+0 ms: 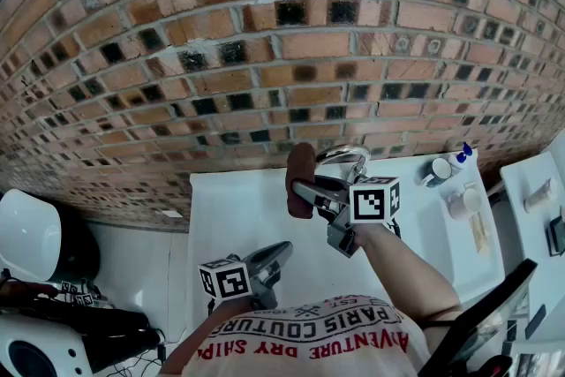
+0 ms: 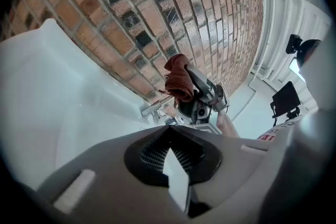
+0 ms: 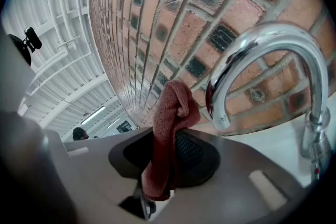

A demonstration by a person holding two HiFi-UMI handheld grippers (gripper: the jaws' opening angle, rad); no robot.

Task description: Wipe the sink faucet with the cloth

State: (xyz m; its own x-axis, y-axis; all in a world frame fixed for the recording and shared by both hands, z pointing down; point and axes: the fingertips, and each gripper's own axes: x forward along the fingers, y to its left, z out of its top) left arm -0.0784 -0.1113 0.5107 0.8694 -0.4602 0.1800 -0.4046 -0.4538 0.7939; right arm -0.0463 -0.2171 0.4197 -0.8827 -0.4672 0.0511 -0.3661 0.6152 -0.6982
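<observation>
Cloth poised beside the faucet
The right gripper (image 3: 169,136) is clamped on the red cloth (image 3: 176,105), just left of the faucet (image 3: 273,44) spout, contact not evident. The left gripper (image 2: 169,131), jaws together and empty, hangs well apart from the faucet. Wiping looks barely begun.

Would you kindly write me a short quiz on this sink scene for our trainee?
1. True or false: the right gripper holds the cloth.
2. Behind the faucet is: A a brick wall, B a window, C a mirror.
3. What does the left gripper hold?
Key: 1 true; 2 A; 3 nothing, its jaws are shut and empty.
</observation>
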